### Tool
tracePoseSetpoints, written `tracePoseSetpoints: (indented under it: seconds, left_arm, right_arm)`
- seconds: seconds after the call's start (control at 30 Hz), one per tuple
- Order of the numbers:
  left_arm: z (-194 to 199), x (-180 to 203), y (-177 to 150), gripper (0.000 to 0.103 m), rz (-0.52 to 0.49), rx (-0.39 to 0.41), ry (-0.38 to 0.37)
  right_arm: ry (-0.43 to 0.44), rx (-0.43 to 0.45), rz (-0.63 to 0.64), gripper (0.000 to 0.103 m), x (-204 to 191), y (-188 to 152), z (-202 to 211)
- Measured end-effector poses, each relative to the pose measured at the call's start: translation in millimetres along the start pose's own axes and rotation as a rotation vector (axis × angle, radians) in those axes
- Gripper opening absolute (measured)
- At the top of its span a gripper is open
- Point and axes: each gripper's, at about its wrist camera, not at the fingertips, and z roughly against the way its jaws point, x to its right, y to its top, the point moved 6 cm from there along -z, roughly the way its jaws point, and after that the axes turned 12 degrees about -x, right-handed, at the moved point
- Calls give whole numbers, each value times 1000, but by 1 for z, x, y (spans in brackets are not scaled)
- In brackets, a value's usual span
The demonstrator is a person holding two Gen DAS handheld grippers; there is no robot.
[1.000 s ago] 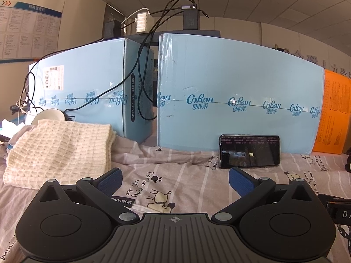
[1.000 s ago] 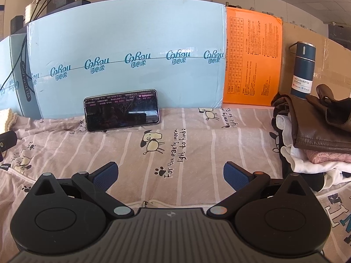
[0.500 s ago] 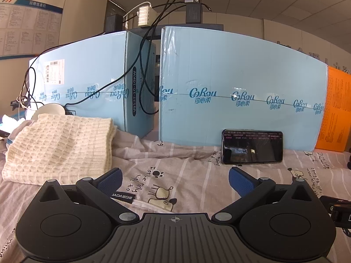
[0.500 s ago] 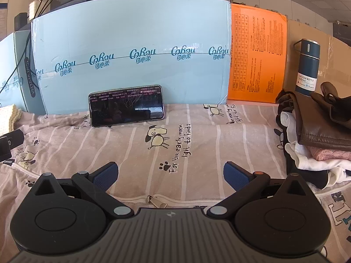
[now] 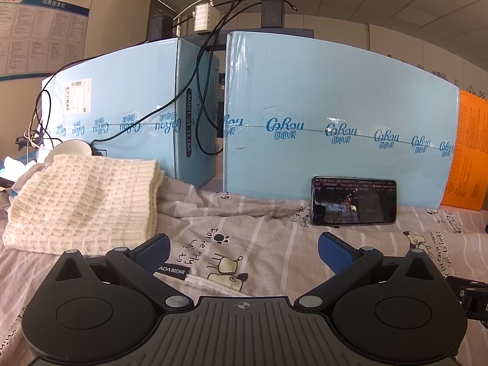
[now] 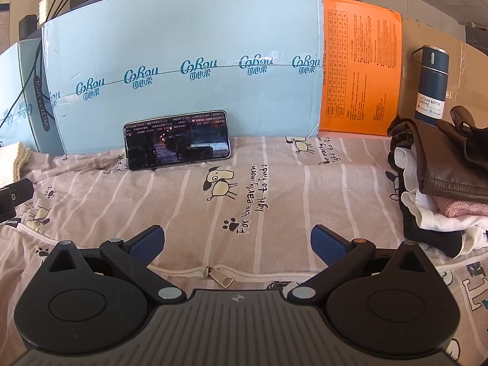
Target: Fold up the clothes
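Both sets of jaws stand spread wide, nothing between them. Left gripper (image 5: 242, 248): blue pads far apart, poised over the striped pink bedsheet (image 5: 262, 235); whether the tips touch the cloth cannot be told. Between its fingers, close to the body, a white zipper seam (image 5: 213, 283) and a small black label (image 5: 172, 270) lie on the sheet.

Right gripper (image 6: 238, 244): same wide spread, empty. A metal zipper pull (image 6: 224, 280) sits on the white seam just below the gap, not gripped.

Clothes: a folded cream waffle-knit garment (image 5: 82, 201) lies on the sheet to the left, just ahead of the left gripper's left finger (image 5: 154, 248); its edge also shows at the far left of the right wrist view. A clothes pile (image 6: 439, 189) sits at the right edge of the bed, brown leather piece on top, white, pink and black layers under it, well apart from the right gripper.

Backdrop: light-blue cartons (image 5: 335, 122) stand along the far side, a phone (image 6: 177, 140) leaning against one, screen lit. An orange sheet (image 6: 360, 70) stands to the right of them, and a dark-blue vacuum bottle (image 6: 431, 84) stands upright behind the pile. Black cables (image 5: 207, 70) hang down between the cartons. A white cup (image 5: 71, 151) lies tipped behind the cream garment.
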Motion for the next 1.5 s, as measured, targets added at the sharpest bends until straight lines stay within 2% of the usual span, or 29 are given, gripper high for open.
tracePoseSetpoints:
  seconds: [1.5]
  left_arm:
    - [1,4,-4,103,-19,8,7]
  right_arm:
    - [-35,24,44,103,-4,0,5]
